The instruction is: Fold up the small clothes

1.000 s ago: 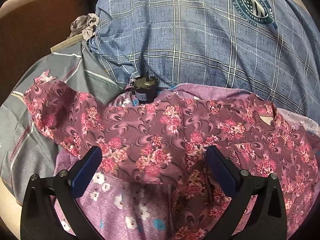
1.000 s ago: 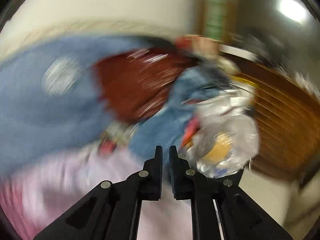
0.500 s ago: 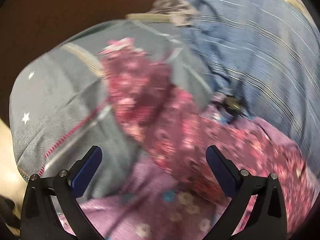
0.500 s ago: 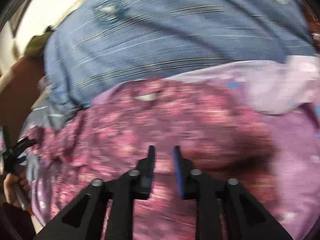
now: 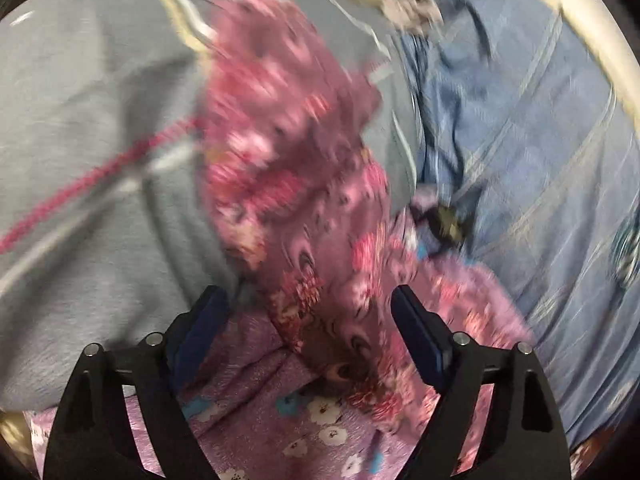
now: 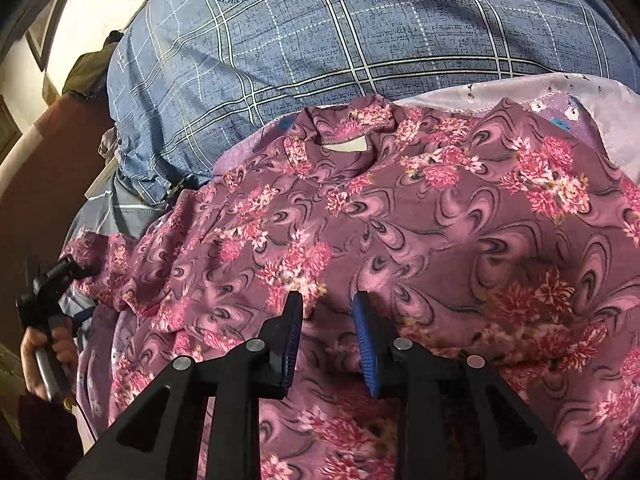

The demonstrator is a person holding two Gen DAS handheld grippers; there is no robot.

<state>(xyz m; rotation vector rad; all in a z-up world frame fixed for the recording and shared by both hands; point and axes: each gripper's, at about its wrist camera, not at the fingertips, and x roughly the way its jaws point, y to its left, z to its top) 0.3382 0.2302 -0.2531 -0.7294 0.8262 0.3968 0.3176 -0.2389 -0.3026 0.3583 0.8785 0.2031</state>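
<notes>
A bed with a blue checked cover (image 6: pixel 360 32) is carrying the floral top (image 6: pixel 400 220), lying spread just below the cover. The right tongs (image 6: pixel 326 332) are hanging released over its hem; the left tongs (image 5: pixel 308 332), also released, are straddling a sleeve. Folding is probably just starting: next, pinching the fabric. The cover's emblem is unreadable.

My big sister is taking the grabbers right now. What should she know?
Left gripper: open, empty, a sleeve of the floral top lying between its fingers, not pinched.
Right gripper: partly open, empty, over the middle of the top.
The top lies spread, neck opening away from the right gripper, on a purple flowered cloth, beside a blue checked blanket and grey cloth.
Done: laid out. Left: all folds, probably sleeves first.
</notes>
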